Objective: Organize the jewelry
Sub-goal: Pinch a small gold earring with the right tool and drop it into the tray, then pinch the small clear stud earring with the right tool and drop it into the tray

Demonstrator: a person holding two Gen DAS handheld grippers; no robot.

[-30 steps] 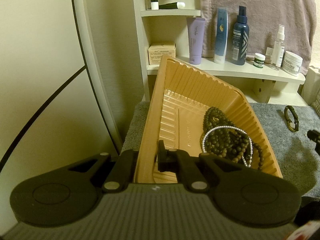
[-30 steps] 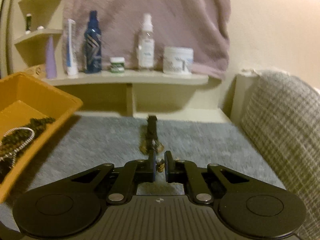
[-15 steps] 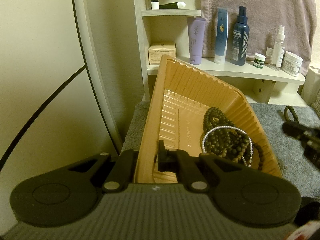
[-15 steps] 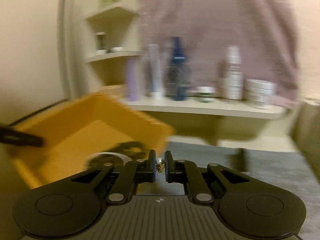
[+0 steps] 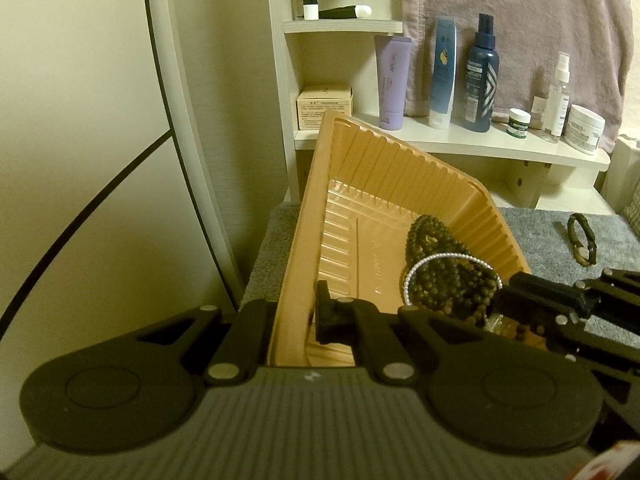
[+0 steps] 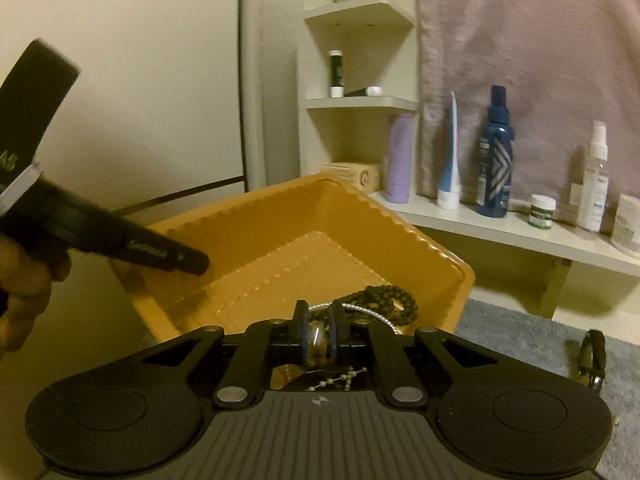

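Observation:
An orange ribbed plastic tray [image 5: 360,184] stands tilted, with my left gripper [image 5: 294,316] shut on its near left wall. Inside lie a dark bead necklace [image 5: 444,276] and a white pearl strand [image 5: 436,258]. My right gripper [image 6: 318,320] is shut on a small shiny pearl piece [image 6: 317,340], whose thin ball chain [image 6: 340,380] dangles below the pads. It hovers over the tray's [image 6: 320,216] near right corner, above the dark beads [image 6: 384,300]. In the left wrist view the right gripper [image 5: 506,292] reaches in from the right. A dark bracelet [image 5: 582,240] lies on the grey mat [image 5: 560,224].
A white shelf [image 5: 460,144] behind the tray holds tubes, a blue spray bottle [image 5: 482,76], small jars and a box. A mauve towel [image 5: 520,20] hangs above. A checked cushion edge is at far right. A person's hand [image 6: 24,292] holds the left gripper [image 6: 160,256].
My right gripper has swung left from the mat beside the bracelet to above the tray, carrying the small pearl piece. The left gripper and the tray have stayed still.

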